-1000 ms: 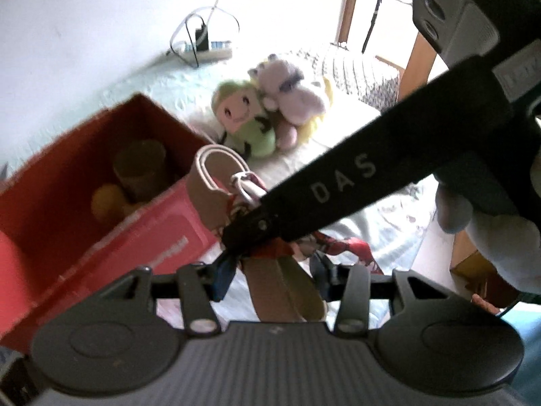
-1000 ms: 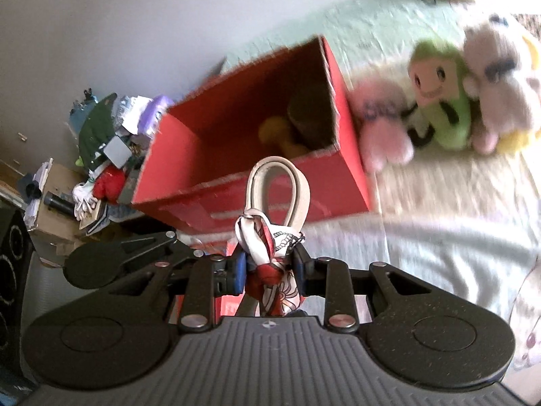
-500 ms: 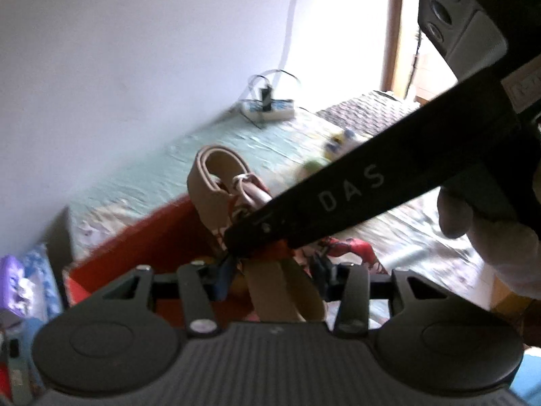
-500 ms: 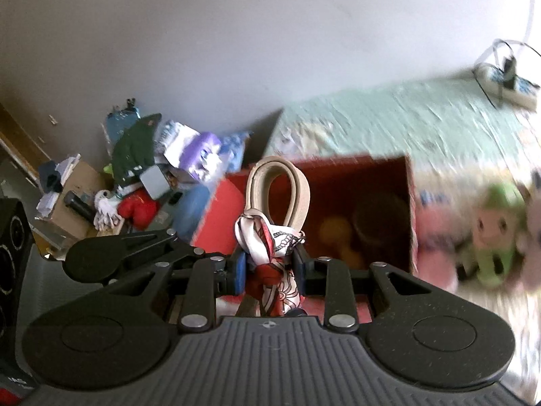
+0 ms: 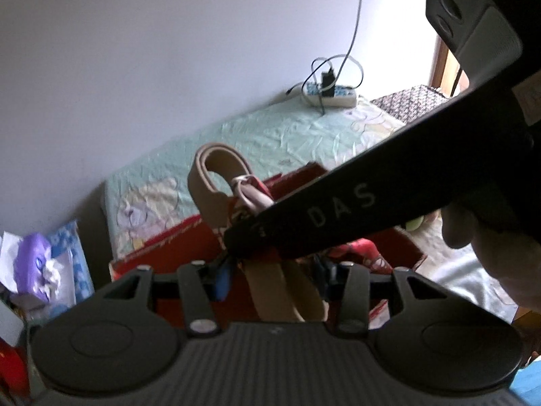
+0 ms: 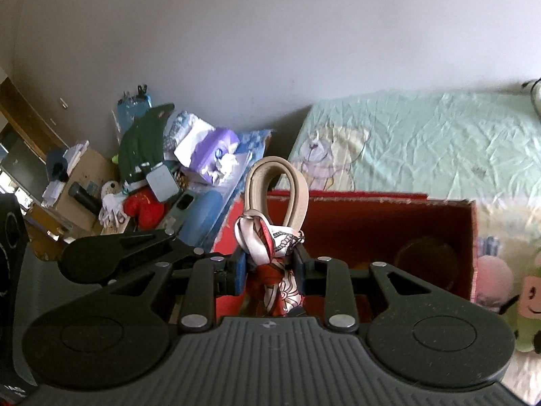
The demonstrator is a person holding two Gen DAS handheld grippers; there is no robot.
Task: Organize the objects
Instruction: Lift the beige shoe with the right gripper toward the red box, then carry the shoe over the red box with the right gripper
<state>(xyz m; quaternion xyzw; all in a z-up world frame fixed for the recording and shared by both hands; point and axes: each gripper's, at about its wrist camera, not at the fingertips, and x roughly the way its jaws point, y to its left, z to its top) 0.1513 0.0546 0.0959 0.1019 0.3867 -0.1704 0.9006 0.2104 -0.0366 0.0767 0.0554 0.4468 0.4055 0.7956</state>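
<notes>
right gripper (image 6: 268,267): jaws are clamped on the knotted red-and-white scarf (image 6: 270,247), which is tied round a beige strap (image 6: 277,182). Gripping at the knot makes sense to me, it's the bulkiest bit and the whole bundle comes along with it.

left gripper (image 5: 274,272): its jaws sit either side of the strap's two tails, lower down the same bundle. Honestly can't tell if they're actually pinching, since the right tool's black finger cuts straight across that view.

where the bundle is: up in the air, strap loop standing upright, hanging over the near edge of the red cardboard box (image 6: 372,216). Not inside it yet.

the box: sits open-topped on the bed (image 6: 439,135), with a brownish round thing and something yellow already in the bottom, so I'd guess it's the drop spot.

why two tools: floppy strap plus slippery scarf, so holding both ends should keep it from swinging or unrolling.

still waiting: plush toys (image 6: 520,287) lie on the bed just right of the box.

off to the side: a pile of clutter (image 6: 162,169) beyond the bed's end, nothing I'm touching.

next, I reckon: move forward over the opening, lower, then let go.
</notes>
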